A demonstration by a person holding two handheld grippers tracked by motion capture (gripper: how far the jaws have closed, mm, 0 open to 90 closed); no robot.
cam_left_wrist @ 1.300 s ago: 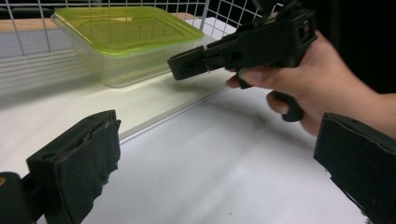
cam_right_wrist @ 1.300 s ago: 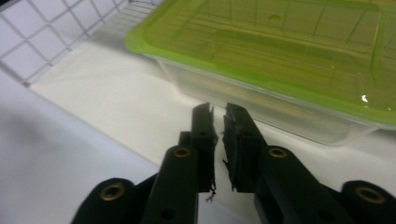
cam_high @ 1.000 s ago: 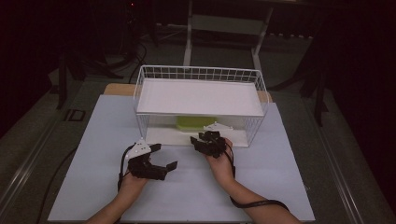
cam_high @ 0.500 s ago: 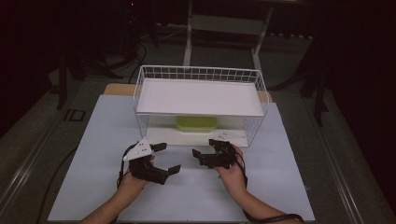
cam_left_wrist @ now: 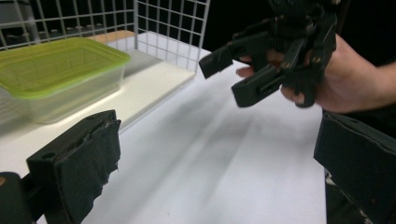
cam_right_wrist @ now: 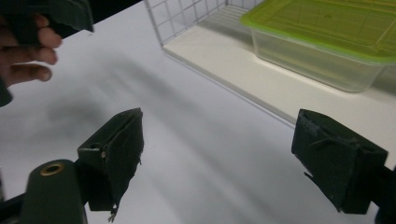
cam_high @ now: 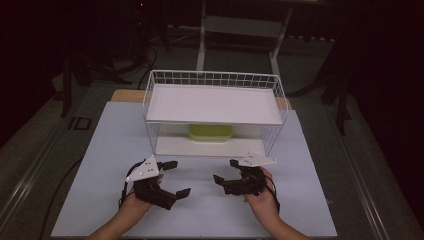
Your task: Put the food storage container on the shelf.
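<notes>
Container [cam_high: 210,132] with green lid sat half hidden under the wire rack's [cam_high: 212,79] upper shelf, on its lower board, while left hand-held gripper [cam_high: 172,177] and right hand-held gripper [cam_high: 226,171], jaws apart and empty, hovered above open white surface [cam_high: 310,200].

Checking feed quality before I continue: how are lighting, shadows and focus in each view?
High view: white table lit, surroundings nearly black. Left gripper view: container sharp, near jaws soft, grey shadow streaks on the table. Right gripper view: the same streaks, jaws slightly soft.
</notes>
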